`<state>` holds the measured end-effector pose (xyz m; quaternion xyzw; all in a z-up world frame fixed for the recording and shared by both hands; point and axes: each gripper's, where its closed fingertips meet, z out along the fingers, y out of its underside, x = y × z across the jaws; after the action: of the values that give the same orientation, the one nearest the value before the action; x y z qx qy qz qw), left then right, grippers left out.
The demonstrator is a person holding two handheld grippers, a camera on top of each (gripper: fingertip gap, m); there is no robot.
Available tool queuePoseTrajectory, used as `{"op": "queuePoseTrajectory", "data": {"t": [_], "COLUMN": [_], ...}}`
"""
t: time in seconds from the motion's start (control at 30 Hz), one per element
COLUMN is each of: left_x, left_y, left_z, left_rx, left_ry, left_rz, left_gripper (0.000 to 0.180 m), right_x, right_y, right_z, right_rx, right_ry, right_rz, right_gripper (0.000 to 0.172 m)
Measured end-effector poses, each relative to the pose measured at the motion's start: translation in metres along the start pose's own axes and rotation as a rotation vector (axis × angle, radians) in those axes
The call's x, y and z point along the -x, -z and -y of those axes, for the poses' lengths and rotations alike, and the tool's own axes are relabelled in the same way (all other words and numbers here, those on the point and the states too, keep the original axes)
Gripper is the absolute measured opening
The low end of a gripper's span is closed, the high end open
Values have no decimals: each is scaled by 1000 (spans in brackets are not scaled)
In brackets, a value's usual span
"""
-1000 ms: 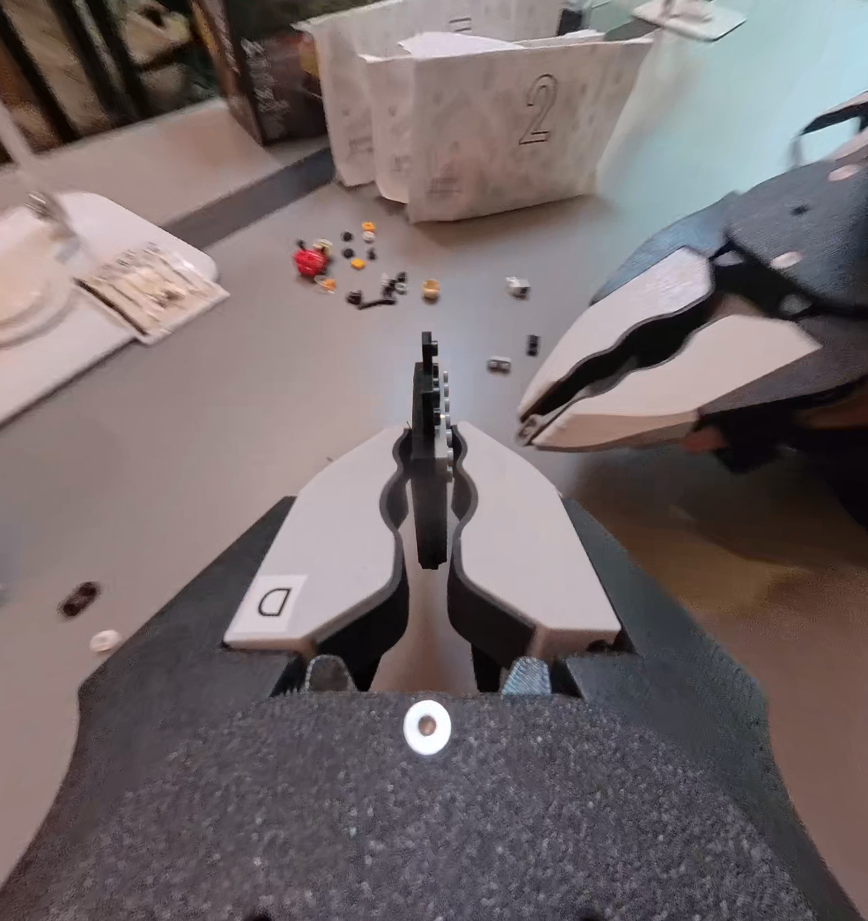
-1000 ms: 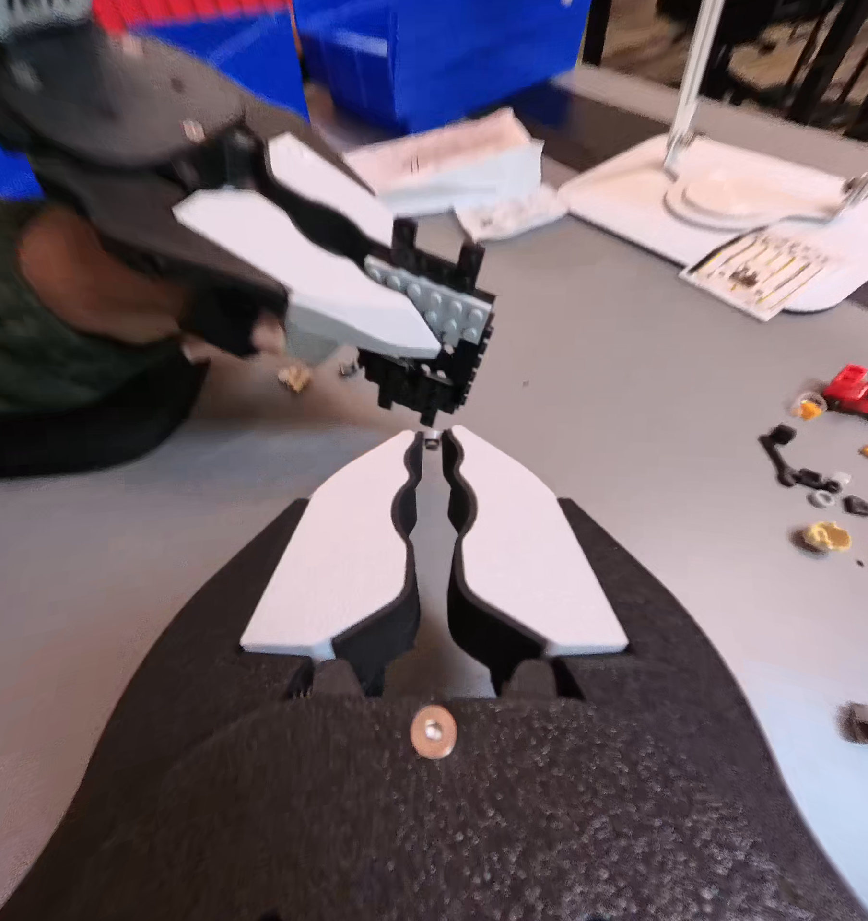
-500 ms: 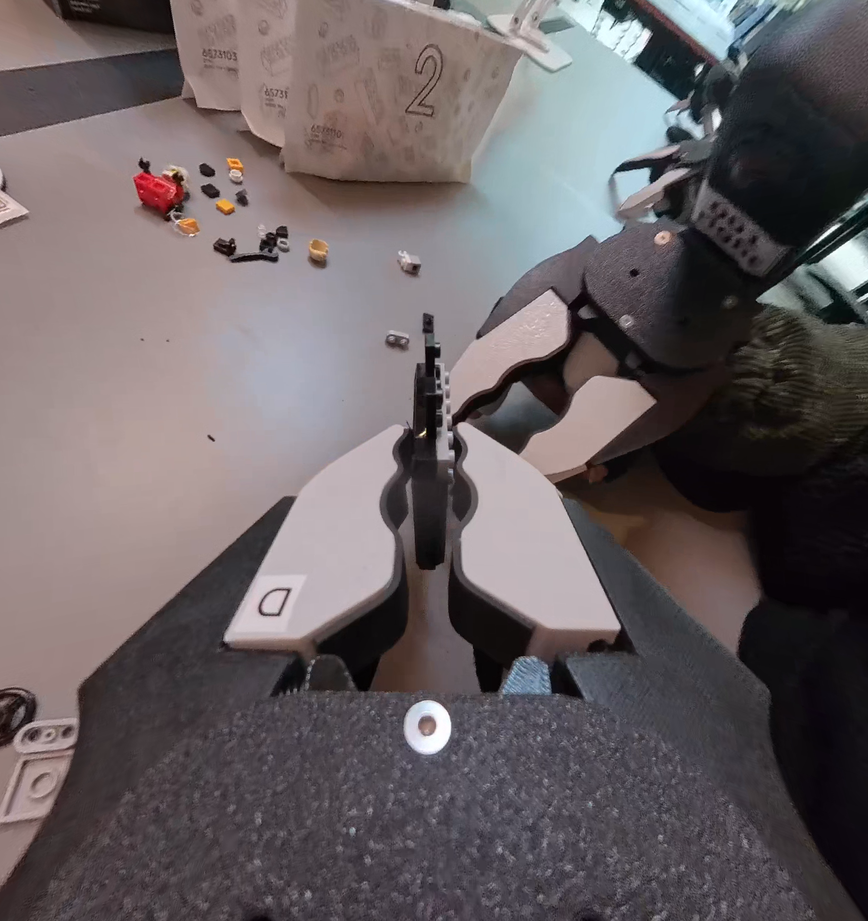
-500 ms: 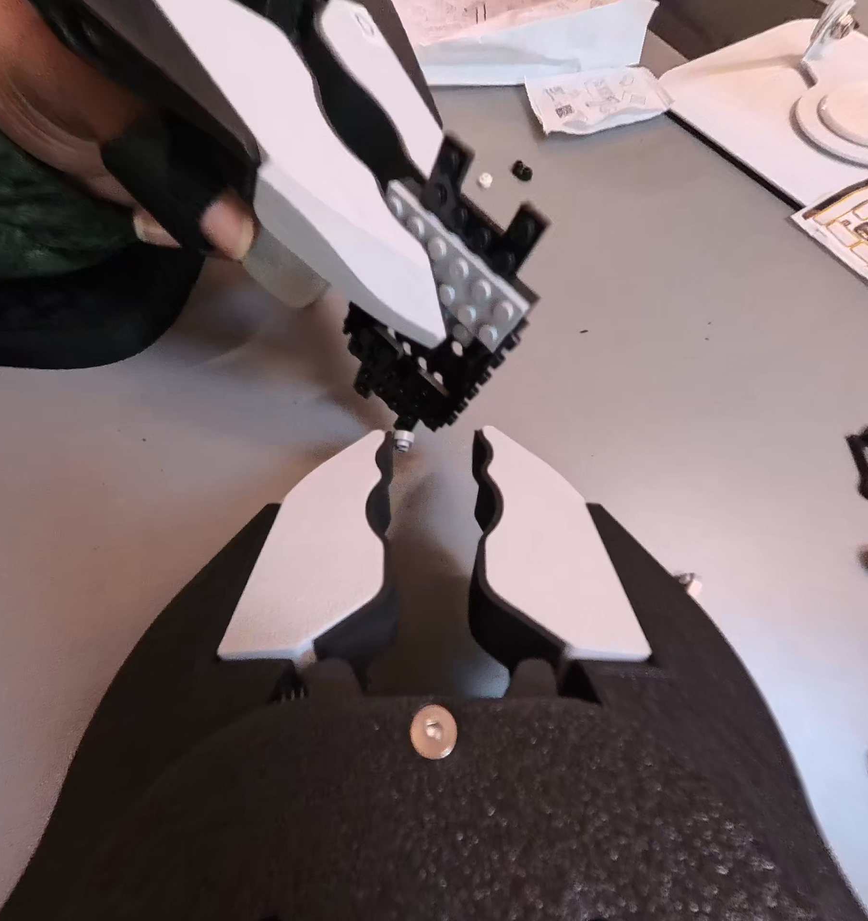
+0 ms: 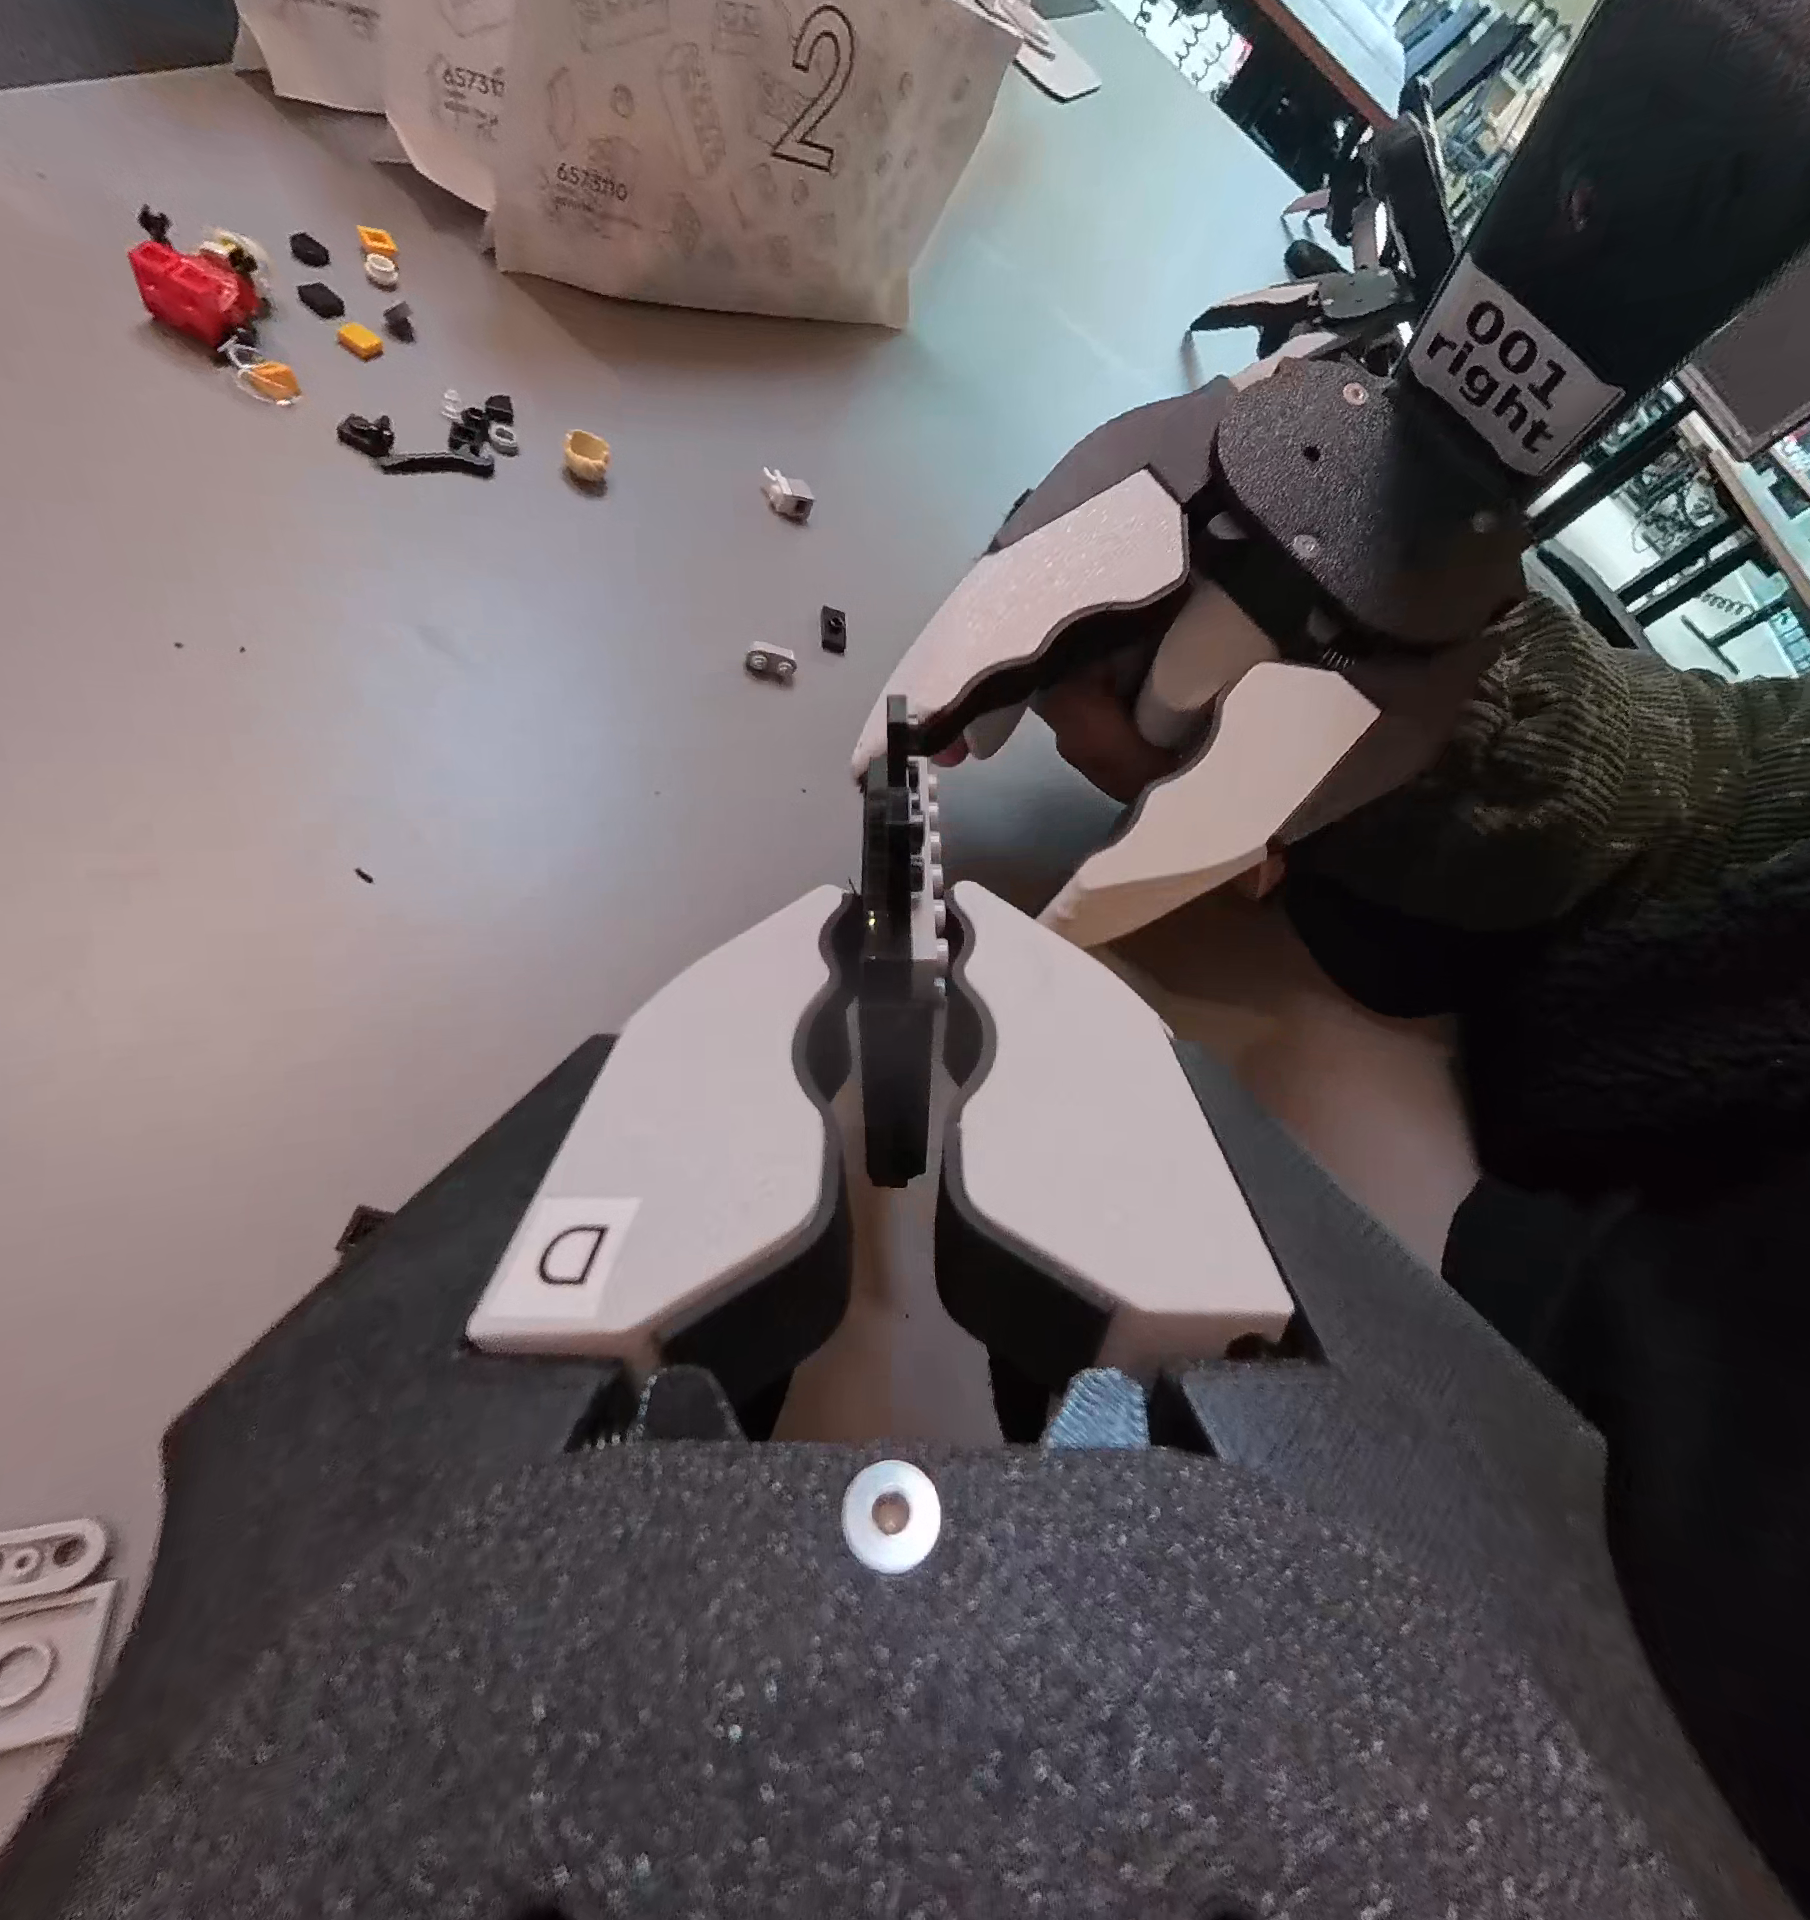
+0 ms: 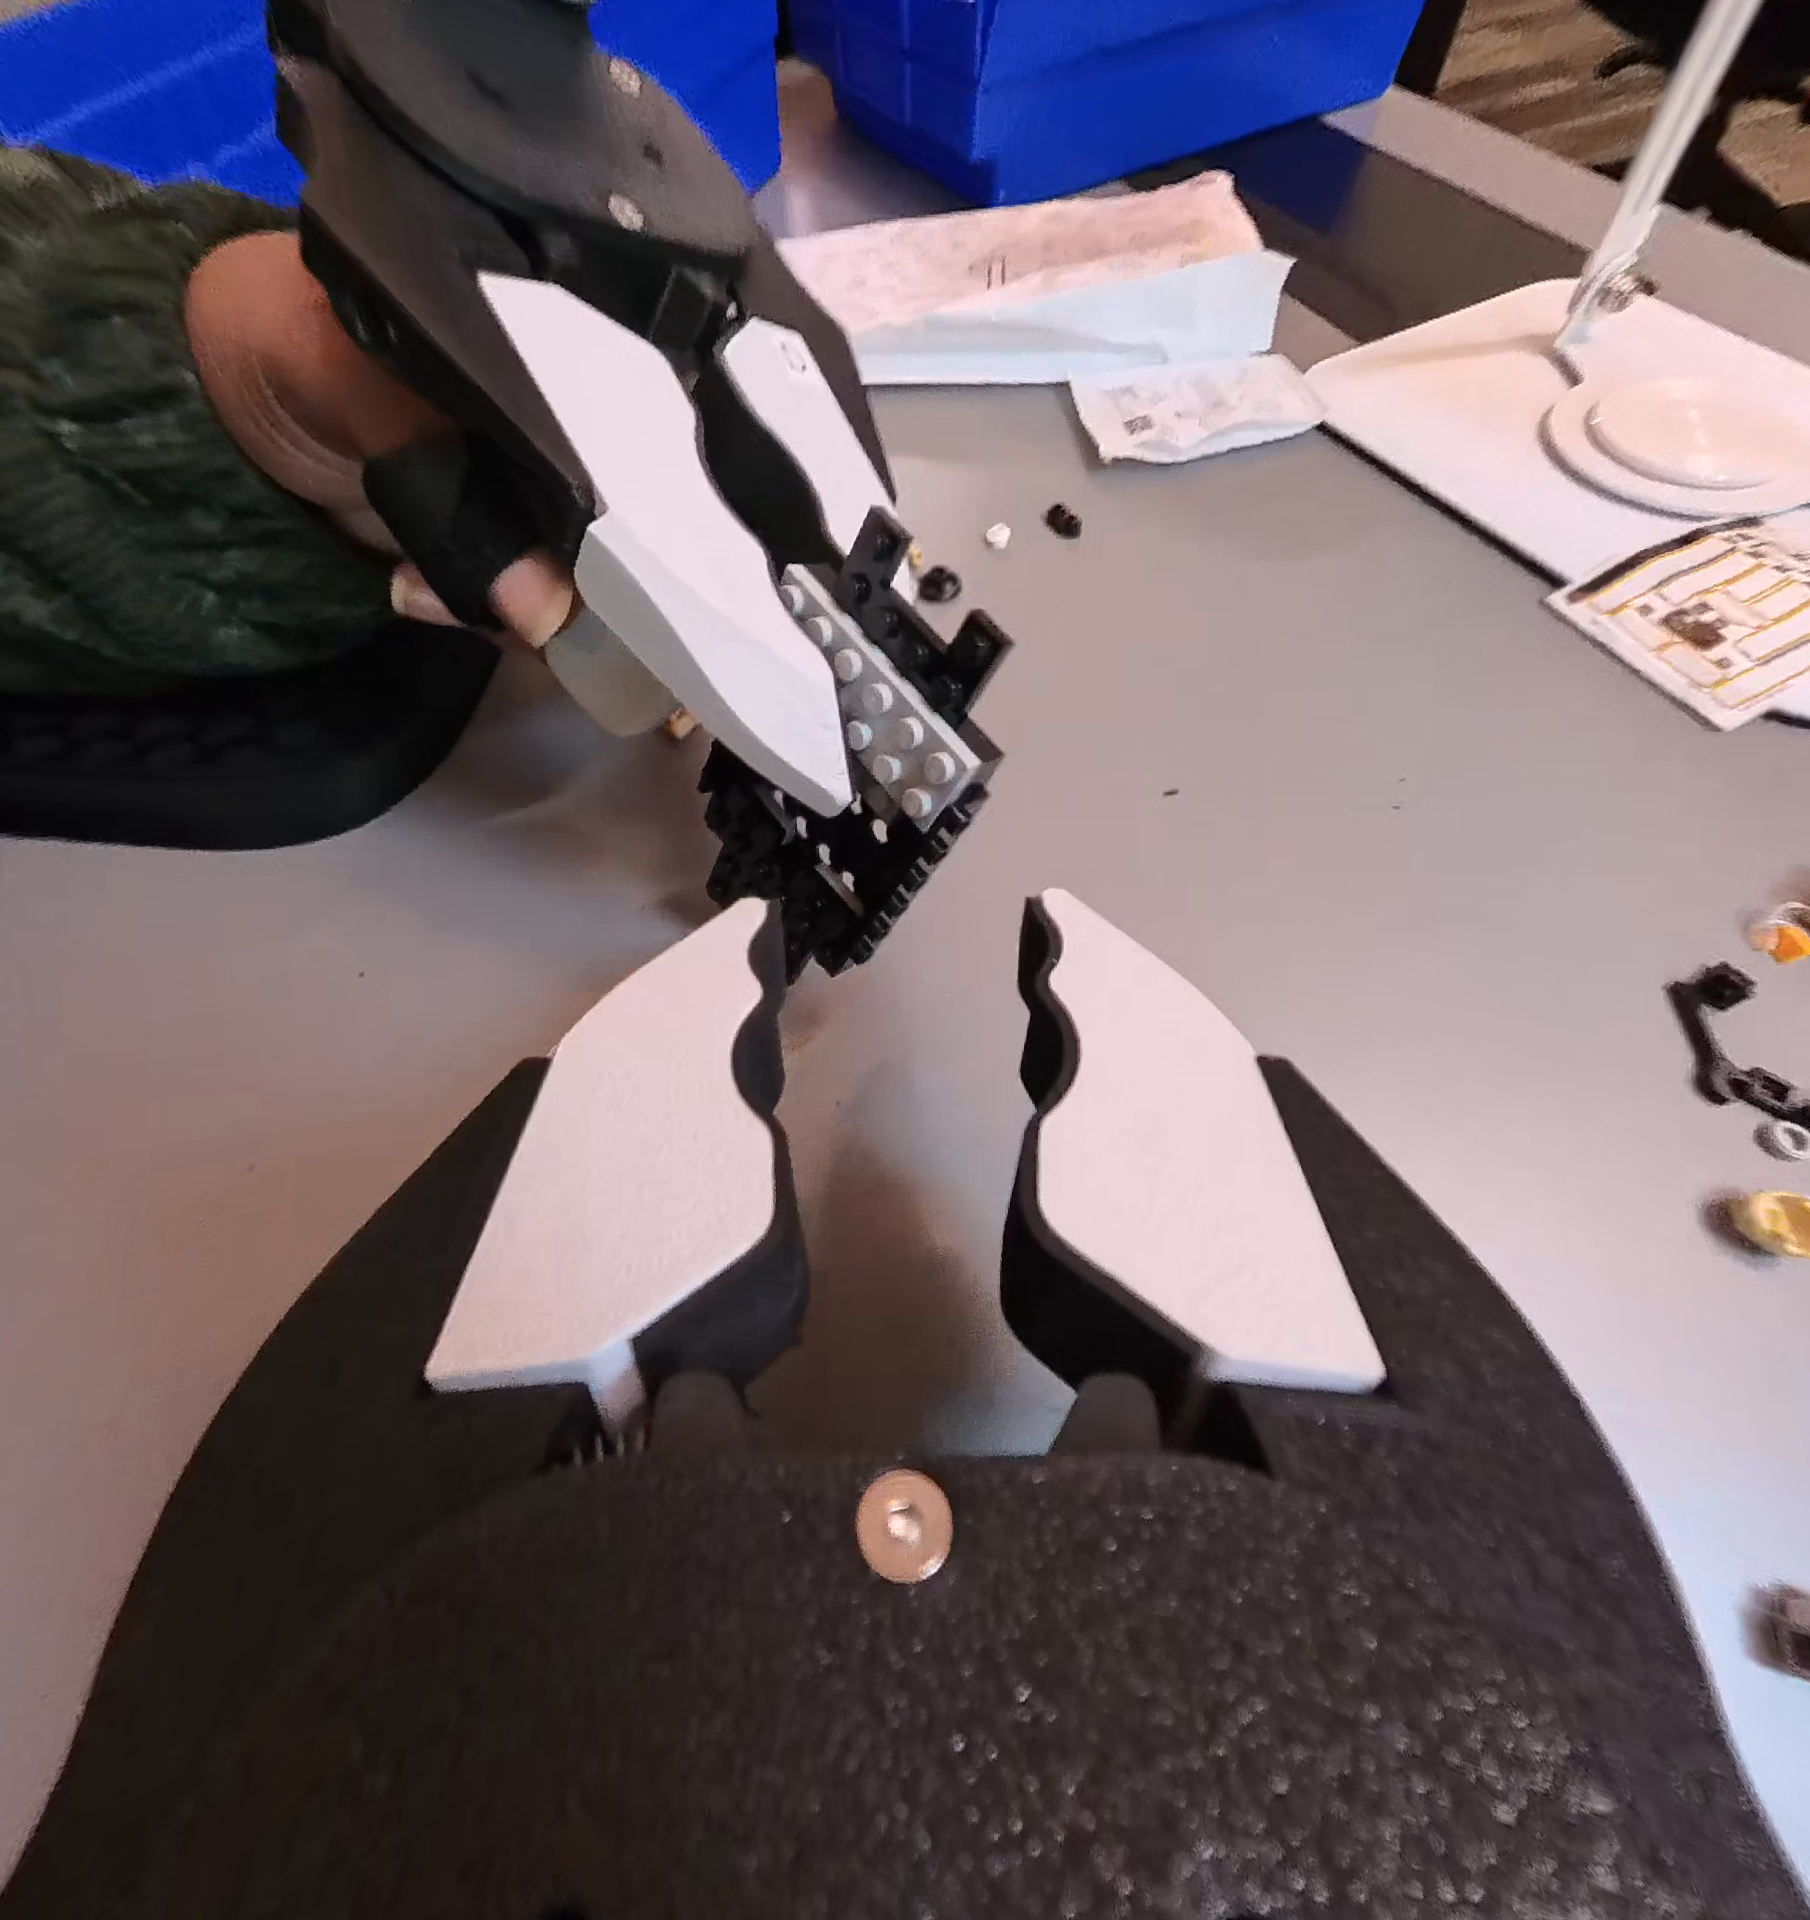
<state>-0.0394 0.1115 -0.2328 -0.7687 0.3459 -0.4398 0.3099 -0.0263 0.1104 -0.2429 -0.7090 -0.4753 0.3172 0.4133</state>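
Note:
My left gripper (image 5: 896, 904) is shut on a flat assembly of black and grey bricks (image 5: 893, 821) and holds it edge-on above the grey table (image 5: 361, 727). In the right wrist view the same assembly (image 6: 911, 727) hangs from the left gripper's white fingers (image 6: 714, 644), with a grey studded plate on top of black plates. My right gripper (image 6: 896, 914) is open and empty. Its left fingertip (image 6: 745, 935) sits right at the assembly's lower black corner. In the left wrist view the right gripper (image 5: 974, 831) stands just beyond the assembly, jaws apart.
Loose small pieces lie on the table: a red piece (image 5: 189, 286), black and orange bits, a tan piece (image 5: 586, 457) and grey plates (image 5: 18, 1652). White paper bags (image 5: 714, 156) stand at the back. Blue crates (image 6: 1088, 94) and a white lamp base (image 6: 1607, 416) are farther off. My two grippers' fingertips are within a few centimetres of each other. My right gripper's tips are some 15 cm from the tan piece (image 5: 586, 457). It turns up in the right wrist view (image 6: 1776, 1220) as well.
My right gripper came up to the assembly with a small grey piece at its tips, then opened wide; the piece no longer shows between them. My left gripper kept its hold on the assembly.

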Motion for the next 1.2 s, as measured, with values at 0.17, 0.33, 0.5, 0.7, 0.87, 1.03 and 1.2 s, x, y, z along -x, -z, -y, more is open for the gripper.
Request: {"op": "queuePoseTrajectory", "data": {"t": [0.17,0.33,0.5,0.7,0.87,1.03,1.2], "left_x": [-3,-18,-32,-46,-64,-51,-29], "left_y": [2,3,5,9,8,4,6], "left_z": [2,5,11,19,29,33,33], "left_rx": [-22,-42,-81,-139,-206,-196,-157], "left_ry": [43,76,111,-52,-193,-237,-283], "left_rz": [-55,-172,-273,-281,-250,-35,180], "left_gripper": [13,13,14,29,18,17,12], "right_x": [-6,9,17,6,5,-7,-20], "right_y": [6,7,11,41,51,47,41], "right_z": [7,14,20,52,64,63,57], "right_rx": [-58,-112,-155,-383,-516,-556,-509], "right_ry": [-63,-146,-160,-258,-500,-640,-538], "right_rz": [12,143,206,267,448,456,259], "right_gripper": [42,38,12,11,11,12,25]}}
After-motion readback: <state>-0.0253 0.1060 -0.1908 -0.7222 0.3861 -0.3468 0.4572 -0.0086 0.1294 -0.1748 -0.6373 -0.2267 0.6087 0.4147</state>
